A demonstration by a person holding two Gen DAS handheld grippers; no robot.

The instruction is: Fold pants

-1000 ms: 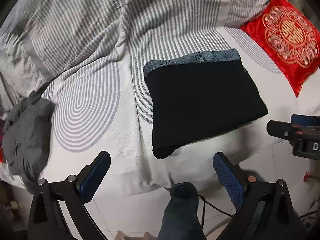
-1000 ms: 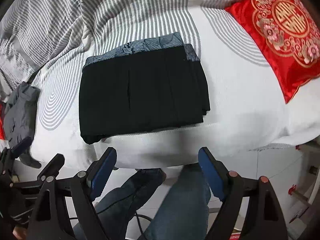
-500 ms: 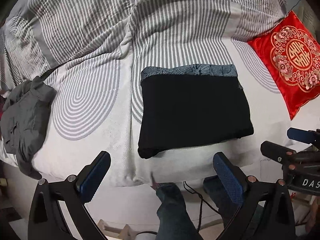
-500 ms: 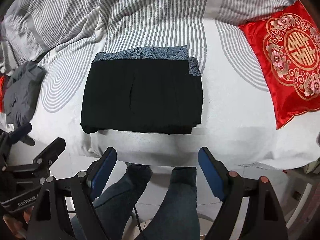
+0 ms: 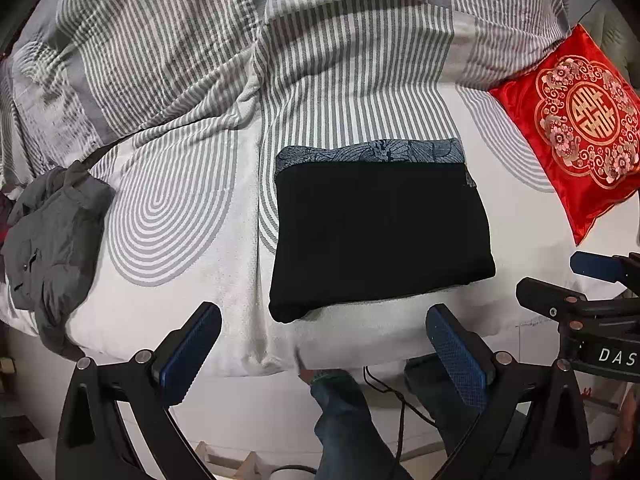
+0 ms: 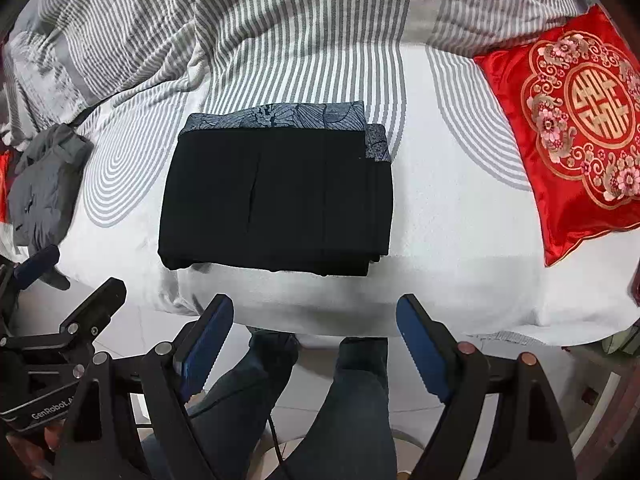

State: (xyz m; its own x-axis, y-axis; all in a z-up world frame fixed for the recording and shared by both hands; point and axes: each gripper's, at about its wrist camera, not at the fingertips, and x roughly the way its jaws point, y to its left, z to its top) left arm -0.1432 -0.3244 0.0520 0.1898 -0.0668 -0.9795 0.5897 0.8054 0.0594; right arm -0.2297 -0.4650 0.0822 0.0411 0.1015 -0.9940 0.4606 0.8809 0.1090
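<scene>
At the bed's point(image 5: 180, 312) left edge lies a grey garment point(image 5: 52, 236). Your left gripper point(image 5: 320, 340), marked "GenRobot", gapes wide and empty. The folded black pants point(image 6: 276, 196) sit near the bed's front edge. Your right gripper point(image 6: 314, 340), lettered "DAS", is spread wide, empty. A red cushion point(image 6: 580, 128) rests at the right edge.

Black pants point(image 6: 276, 196) – blue leaf-print band, grey-white striped bedding point(image 6: 304, 40), red-gold cushion point(image 6: 580, 128)

You'll see a red satin cushion with gold embroidery point(image 6: 576, 120) at the bed's point(image 6: 460, 240) right edge and a crumpled grey garment point(image 5: 52, 240) at its left edge.
</scene>
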